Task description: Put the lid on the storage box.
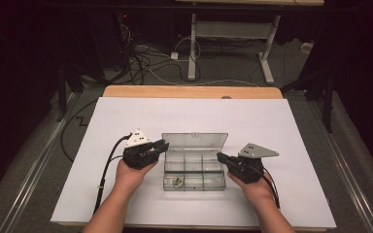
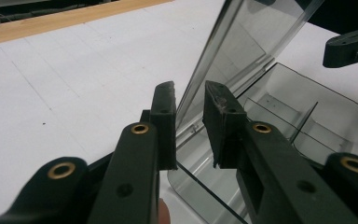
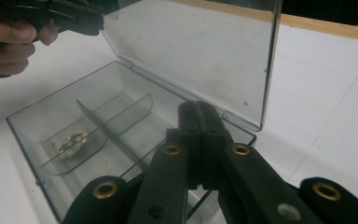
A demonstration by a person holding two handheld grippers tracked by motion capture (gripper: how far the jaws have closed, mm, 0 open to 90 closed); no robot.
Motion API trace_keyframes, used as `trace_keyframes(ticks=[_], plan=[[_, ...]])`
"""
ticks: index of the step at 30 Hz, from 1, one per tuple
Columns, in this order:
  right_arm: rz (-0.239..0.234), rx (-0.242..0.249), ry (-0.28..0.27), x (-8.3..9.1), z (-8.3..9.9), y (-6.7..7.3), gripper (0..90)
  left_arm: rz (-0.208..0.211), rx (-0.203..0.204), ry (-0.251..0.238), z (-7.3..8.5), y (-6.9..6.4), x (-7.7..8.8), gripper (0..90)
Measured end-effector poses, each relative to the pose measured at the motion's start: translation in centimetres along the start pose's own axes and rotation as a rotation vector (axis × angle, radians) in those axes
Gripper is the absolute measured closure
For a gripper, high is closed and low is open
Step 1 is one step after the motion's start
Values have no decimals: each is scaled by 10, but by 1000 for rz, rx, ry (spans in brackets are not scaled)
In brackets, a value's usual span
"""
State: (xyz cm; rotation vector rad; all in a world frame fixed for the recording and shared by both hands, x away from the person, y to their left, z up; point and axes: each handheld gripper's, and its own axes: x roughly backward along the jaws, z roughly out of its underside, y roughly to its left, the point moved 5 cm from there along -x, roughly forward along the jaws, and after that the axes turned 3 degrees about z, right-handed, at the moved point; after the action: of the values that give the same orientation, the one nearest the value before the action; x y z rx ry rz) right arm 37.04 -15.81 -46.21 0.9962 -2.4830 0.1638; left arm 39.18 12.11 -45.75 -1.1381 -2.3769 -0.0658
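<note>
A clear plastic compartment box (image 1: 194, 188) lies open in the middle of the white sheet, its lid (image 1: 194, 141) standing up at the back. A small green-gold item (image 1: 178, 182) rests in the front left compartment (image 3: 74, 141). My left gripper (image 1: 162, 144) is at the lid's left end. Its jaws (image 2: 189, 95) stand a little apart with the lid's edge (image 2: 247, 42) in the gap, and the pads are not pressing on it. My right gripper (image 1: 220, 156) is at the box's right end, shut (image 3: 199, 109) with nothing in it, just above the box wall.
The white sheet (image 1: 281, 126) covers a wooden table whose far edge (image 1: 189, 91) shows behind it. A desk frame and cables lie on the floor beyond. Open sheet surrounds the box on all sides.
</note>
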Motion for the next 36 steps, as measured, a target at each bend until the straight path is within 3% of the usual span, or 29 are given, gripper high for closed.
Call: trace_keyframes(ticks=[18,36], plan=[[-26,-5,5,15,8,8,900,-12,-32,45,16,-17,9,724],[-22,3,12,19,11,12,900,-4,-19,59,28,-27,20,724]])
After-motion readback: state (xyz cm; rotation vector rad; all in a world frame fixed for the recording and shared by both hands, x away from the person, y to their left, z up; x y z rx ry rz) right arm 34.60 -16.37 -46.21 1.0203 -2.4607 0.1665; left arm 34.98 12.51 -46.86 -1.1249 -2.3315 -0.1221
